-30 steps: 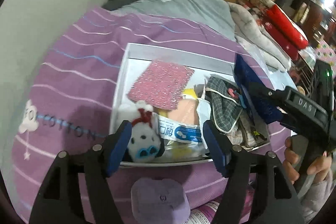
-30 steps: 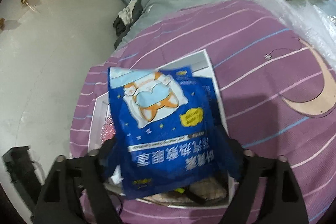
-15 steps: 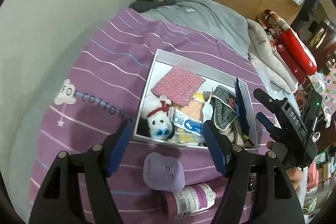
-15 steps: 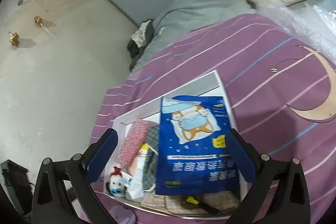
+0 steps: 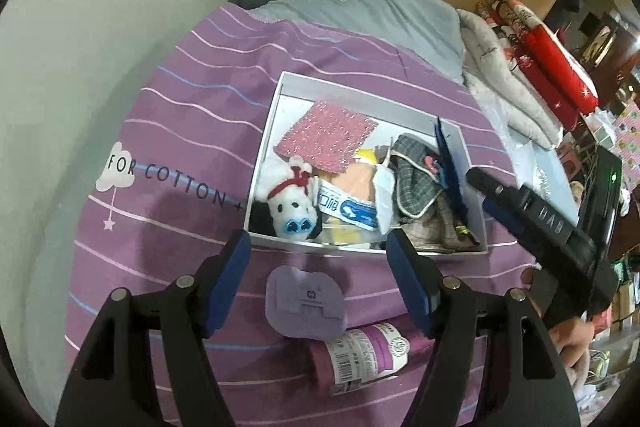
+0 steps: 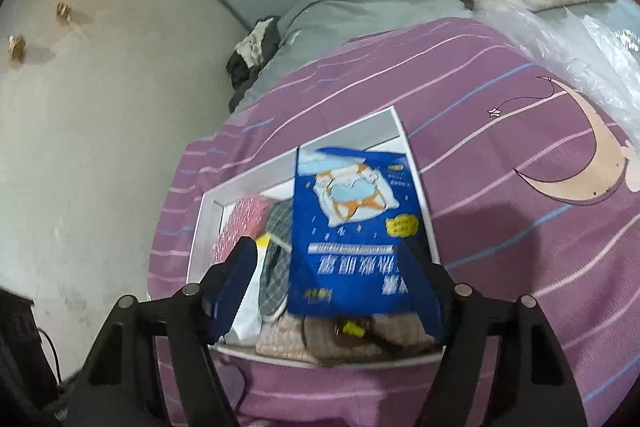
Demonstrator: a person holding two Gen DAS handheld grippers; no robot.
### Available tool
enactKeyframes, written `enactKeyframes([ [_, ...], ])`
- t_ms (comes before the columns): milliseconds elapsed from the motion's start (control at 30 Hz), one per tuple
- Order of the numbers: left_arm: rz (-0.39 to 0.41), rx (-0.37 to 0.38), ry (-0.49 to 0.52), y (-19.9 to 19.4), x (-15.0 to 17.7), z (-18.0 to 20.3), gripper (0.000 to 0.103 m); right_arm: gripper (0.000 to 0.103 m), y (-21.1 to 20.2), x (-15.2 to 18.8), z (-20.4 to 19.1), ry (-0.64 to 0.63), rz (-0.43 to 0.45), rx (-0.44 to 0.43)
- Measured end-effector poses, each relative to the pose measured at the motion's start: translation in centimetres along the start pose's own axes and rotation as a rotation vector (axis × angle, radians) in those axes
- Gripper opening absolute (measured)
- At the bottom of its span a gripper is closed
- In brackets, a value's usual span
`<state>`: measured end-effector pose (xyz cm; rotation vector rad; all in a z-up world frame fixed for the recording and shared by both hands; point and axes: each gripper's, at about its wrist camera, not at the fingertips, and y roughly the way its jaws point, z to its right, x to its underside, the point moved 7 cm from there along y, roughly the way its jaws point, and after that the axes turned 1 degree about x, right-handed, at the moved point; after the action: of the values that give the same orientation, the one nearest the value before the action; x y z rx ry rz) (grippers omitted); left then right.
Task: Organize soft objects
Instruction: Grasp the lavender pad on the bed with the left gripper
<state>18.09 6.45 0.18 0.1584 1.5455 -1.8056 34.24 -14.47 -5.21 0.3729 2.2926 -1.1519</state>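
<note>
Purple striped bed cover carries the white box. Blue packet lies in the box at its 3 o'clock side, propped on the clothes. Right gripper closing, pads not pressing it; left gripper spread, empty. Risk — packet tips out; purple pouch left outside.

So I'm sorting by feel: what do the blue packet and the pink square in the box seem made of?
Blue packet: probably glossy printed plastic film, flat and smooth with a sheen. Pink square: likely a woven scouring cloth with metallic thread, judging by its glittery, nubbly surface.
</note>
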Motion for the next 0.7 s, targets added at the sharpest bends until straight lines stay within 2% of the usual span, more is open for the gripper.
enactKeyframes([
  [267, -0.016, 0.021, 0.005, 0.2, 0.7, -0.4, 0.071, 0.074, -0.9, 2.5, -2.9, -0.13, -0.03, 0.085],
  [400, -0.041, 0.011, 0.016, 1.1, 1.3, -0.6, 0.071, 0.074, -1.3, 3.8, -3.7, -0.151, -0.044, 0.072],
  [700, -0.069, -0.036, 0.028, 2.5, 1.9, -1.4, 0.071, 0.074, -1.4, 5.3, -3.8, -0.165, -0.063, 0.102],
])
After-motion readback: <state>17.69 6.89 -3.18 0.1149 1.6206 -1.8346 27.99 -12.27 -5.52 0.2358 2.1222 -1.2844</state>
